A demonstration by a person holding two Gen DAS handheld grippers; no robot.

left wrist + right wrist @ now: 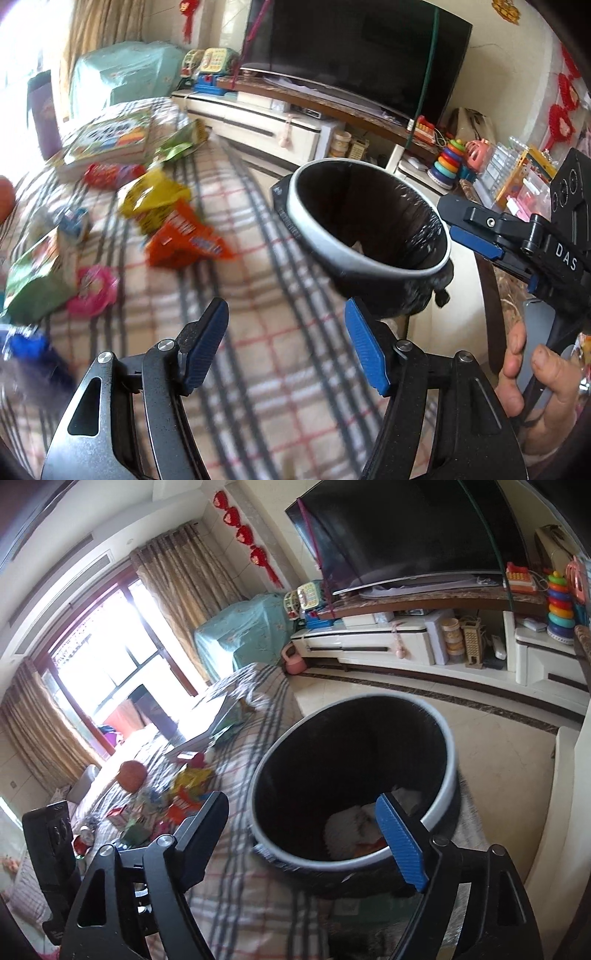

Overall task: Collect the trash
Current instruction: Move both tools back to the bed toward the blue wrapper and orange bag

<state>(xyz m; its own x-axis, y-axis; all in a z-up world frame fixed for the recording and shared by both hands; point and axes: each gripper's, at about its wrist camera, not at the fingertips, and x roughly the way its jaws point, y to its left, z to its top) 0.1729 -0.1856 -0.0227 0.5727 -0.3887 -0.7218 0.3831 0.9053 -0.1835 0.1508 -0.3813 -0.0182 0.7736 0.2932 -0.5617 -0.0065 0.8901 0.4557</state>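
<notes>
A black trash bin with a grey rim (314, 225) and a black liner stands at the edge of the plaid-covered table (258, 295). My left gripper (286, 345) hangs open over the cloth just in front of the bin, with nothing between its pads. Snack wrappers lie to its left: an orange one (184, 240), a yellow one (151, 195), a red one (110, 173), a pink one (94, 290) and a green packet (29, 280). My right gripper (303, 834) is open above the bin's rim (447, 775). White crumpled trash (347, 827) lies inside the bin.
A picture book (110, 136) lies at the table's far end. Behind stand a TV (354, 48) on a low white cabinet (258, 122), toys (448, 158) and a covered box (122, 74). A hand (535, 387) holds the right gripper's handle. Tiled floor (480, 738) runs past the bin.
</notes>
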